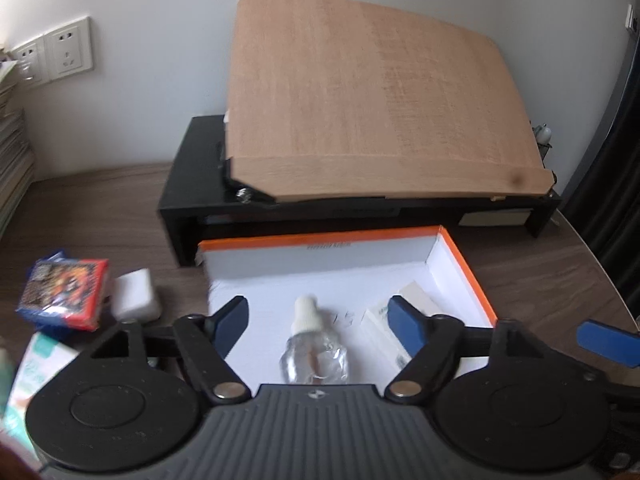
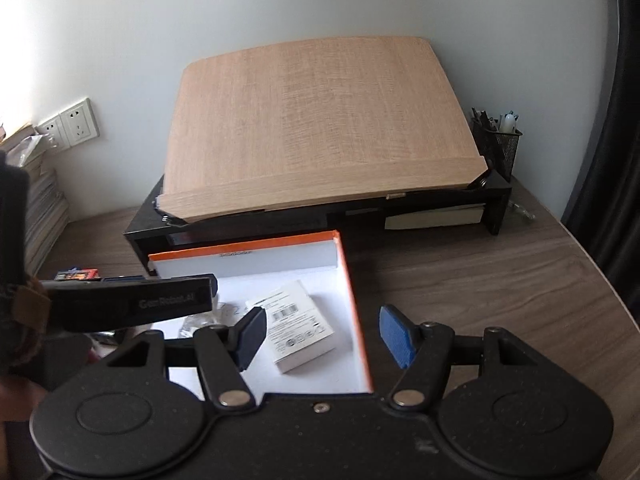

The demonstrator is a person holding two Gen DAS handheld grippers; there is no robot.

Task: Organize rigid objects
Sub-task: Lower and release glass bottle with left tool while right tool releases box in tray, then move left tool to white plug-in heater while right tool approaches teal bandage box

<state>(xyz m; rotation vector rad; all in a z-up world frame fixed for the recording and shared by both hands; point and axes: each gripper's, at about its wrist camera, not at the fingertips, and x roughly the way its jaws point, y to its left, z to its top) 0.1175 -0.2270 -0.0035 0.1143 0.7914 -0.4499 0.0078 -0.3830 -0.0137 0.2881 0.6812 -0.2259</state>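
Note:
An open white box with an orange rim point(image 1: 464, 268) lies on the dark wooden desk. Inside it a clear bottle with a white cap point(image 1: 314, 354) lies on its side. My left gripper point(image 1: 318, 312) is open around the bottle, and its pads stand clear of it. Beside the bottle lies a small white carton point(image 2: 296, 324). My right gripper point(image 2: 323, 320) is open above the box's right rim point(image 2: 352, 292), empty. Left of the box sit a red and blue card pack point(image 1: 64, 294), a white block point(image 1: 136, 294) and a green-white packet point(image 1: 36, 364).
Behind the box a tilted wooden board point(image 1: 372, 108) rests on a black desk shelf point(image 1: 180, 200). A mesh pen holder point(image 2: 496, 144) stands at its right end. Stacked books point(image 2: 44, 208) and wall sockets point(image 1: 68, 48) are at the left. The desk edge curves away at the right point(image 2: 600, 264).

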